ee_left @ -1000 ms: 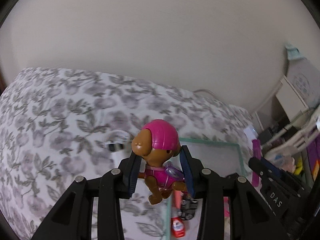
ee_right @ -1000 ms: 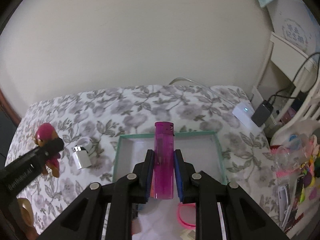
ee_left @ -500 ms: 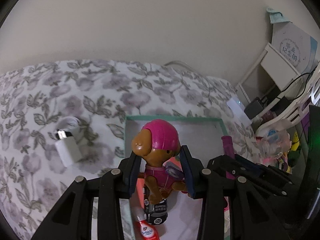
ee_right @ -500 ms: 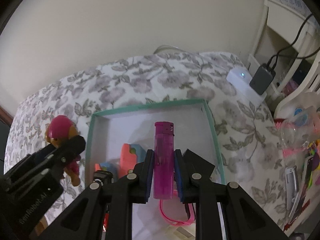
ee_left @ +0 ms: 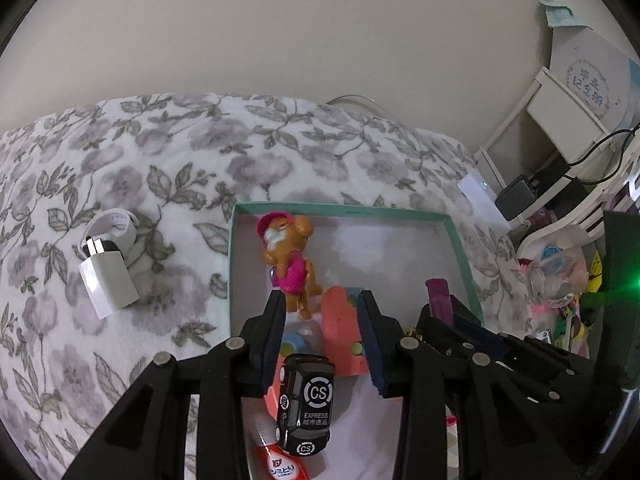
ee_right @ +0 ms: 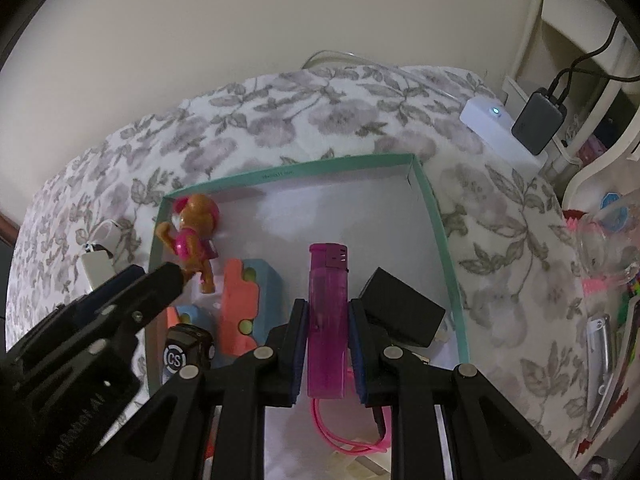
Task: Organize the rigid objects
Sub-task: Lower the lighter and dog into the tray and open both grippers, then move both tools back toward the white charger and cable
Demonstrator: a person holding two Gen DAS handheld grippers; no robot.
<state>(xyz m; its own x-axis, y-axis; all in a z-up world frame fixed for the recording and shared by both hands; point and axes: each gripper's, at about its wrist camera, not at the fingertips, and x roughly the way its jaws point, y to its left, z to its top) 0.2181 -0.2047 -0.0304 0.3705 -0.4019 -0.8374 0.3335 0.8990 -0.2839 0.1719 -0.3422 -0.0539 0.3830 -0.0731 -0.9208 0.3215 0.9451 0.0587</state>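
While the left wrist view looks down between the left gripper (ee_left: 322,312), whose jaws are closing with nothing pinched, the pup figure (ee_left: 289,262) lies free on its back in the far left corner of the teal-rimmed box (ee_left: 460,248), a black toy car (ee_left: 306,404) sits just below the fingertips, and a white charger (ee_left: 107,276) rests out on the floral bedspread (ee_left: 300,160). Over to the right wrist view, and the right gripper (ee_right: 327,312) is clamped tight on a purple lighter (ee_right: 327,320) above the box floor, showing what the other camera misses: a black adapter (ee_right: 400,314) and a pink loop (ee_right: 348,436) inside the box.
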